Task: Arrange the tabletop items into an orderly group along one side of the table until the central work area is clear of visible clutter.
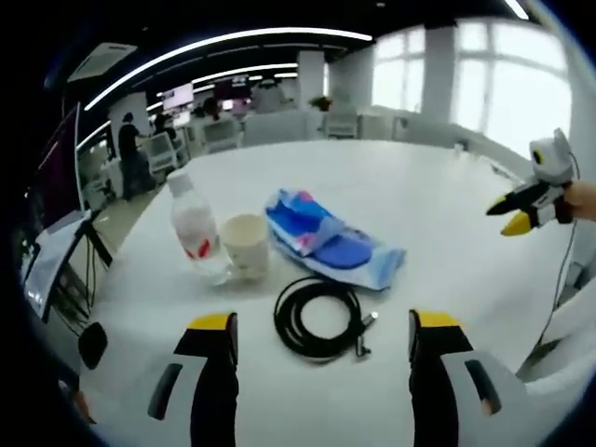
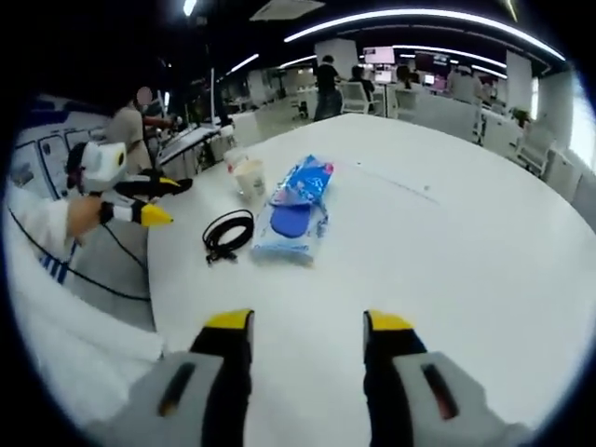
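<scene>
On the white table point(image 1: 447, 177) lie a coiled black cable point(image 1: 317, 317), a blue wipes pack point(image 1: 331, 240), a paper cup point(image 1: 246, 245) and a clear plastic bottle point(image 1: 194, 228) with a white cap. My left gripper point(image 1: 324, 326) is open just short of the cable, nothing between its jaws. My right gripper point(image 2: 309, 326) is open over bare table, well back from the wipes pack point(image 2: 296, 209), the cable point(image 2: 228, 233) and the cup point(image 2: 250, 177). The right gripper point(image 1: 531, 200) enters the left gripper view at the far right. The left gripper point(image 2: 140, 200) appears at the left, held by a hand.
The table edge point(image 2: 158, 307) runs close by on the left of the right gripper view, with a white sleeve point(image 2: 56, 317) beside it. Monitors and cables point(image 1: 56, 251) stand off the table's left side. Office desks and people point(image 2: 326, 70) fill the background.
</scene>
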